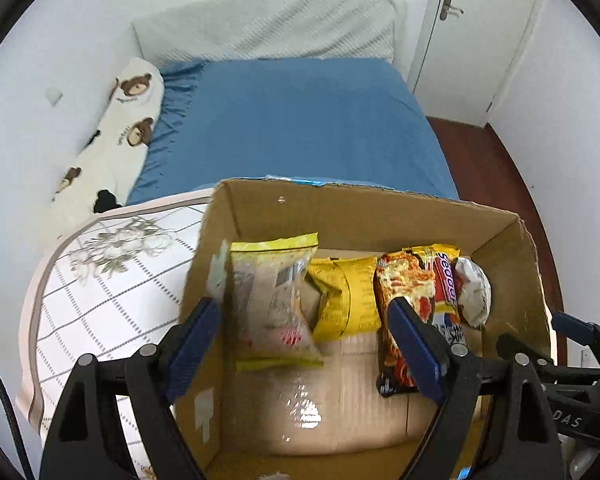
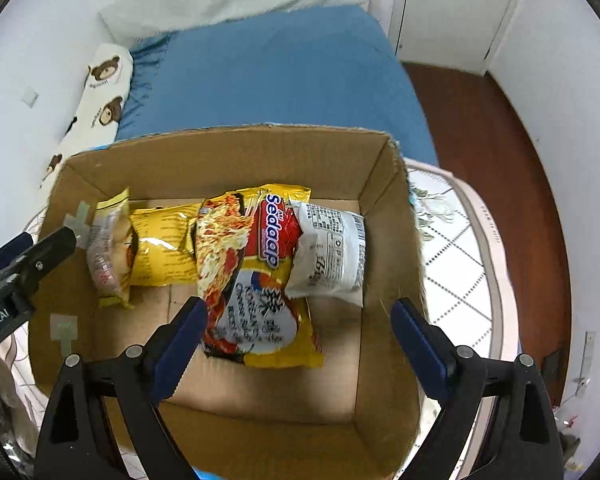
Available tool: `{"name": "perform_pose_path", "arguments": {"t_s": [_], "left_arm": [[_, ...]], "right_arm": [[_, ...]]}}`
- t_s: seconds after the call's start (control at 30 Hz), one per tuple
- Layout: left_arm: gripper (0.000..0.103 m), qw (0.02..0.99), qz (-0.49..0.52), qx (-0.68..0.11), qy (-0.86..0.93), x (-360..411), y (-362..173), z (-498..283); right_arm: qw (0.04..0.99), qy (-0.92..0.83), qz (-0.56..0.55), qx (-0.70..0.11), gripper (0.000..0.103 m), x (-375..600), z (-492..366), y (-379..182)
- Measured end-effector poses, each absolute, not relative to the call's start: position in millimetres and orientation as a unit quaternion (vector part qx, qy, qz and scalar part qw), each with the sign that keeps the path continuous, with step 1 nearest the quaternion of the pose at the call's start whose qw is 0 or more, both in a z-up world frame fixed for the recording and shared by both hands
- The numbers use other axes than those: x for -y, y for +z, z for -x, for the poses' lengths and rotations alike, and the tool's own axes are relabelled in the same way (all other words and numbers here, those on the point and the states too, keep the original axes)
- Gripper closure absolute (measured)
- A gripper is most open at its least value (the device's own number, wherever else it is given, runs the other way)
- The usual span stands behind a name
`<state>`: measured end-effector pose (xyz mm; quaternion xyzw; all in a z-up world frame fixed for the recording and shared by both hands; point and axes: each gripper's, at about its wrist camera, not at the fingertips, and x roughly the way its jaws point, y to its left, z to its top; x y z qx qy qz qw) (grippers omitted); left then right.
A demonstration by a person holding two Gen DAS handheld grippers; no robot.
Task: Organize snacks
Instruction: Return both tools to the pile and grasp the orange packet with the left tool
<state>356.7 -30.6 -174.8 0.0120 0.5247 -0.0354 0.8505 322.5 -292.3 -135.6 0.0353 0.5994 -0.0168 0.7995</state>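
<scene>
Both claws stand apart and hold nothing: the left claw [image 1: 306,340] hangs over the left half of the cardboard box [image 2: 388,216], the right claw [image 2: 300,340] over its right half. Judgement: the packets look just placed, so the step in hand is clearing the box cleanly. Lift each claw straight up, so that no finger snags a wrapper; your right claw's inner finger [image 2: 180,344] sits just beside the noodle packet's lower edge. All four snacks lie in a row along the far wall of the box, from 9 to 3 o'clock in the right wrist view: a clear-fronted yellow pouch [image 2: 110,248] leaning on edge, a yellow packet [image 2: 162,248], the red-and-yellow Sedaap noodle packet [image 2: 256,264] and a white packet [image 2: 332,256]. The noodle packet overlaps both neighbours and runs toward 6 o'clock. Wrappers are glossy and crinkled; judged slippery, likely to slide if brushed. The box rests on a patterned quilt [image 1: 112,288] on the bed [image 1: 300,128].
</scene>
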Motion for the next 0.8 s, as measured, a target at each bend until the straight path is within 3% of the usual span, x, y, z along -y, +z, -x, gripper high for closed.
{"name": "perform_pose_path", "arguments": {"t_s": [0.5,0.67,0.8], "left_arm": [[0.017,0.881,-0.022,-0.470,-0.055,29,-125,-229],[0.017,0.857,-0.066,-0.504,-0.087,28,-152,-175],[0.017,0.808,-0.163,-0.551,-0.129,30,-205,-115]], "right_arm": [[0.839,0.002,-0.080,-0.538,0.008,285,-206,-65],[0.812,0.014,-0.099,-0.575,0.008,287,-153,-90],[0.772,0.003,-0.118,-0.624,0.008,298,-104,-136]]}}
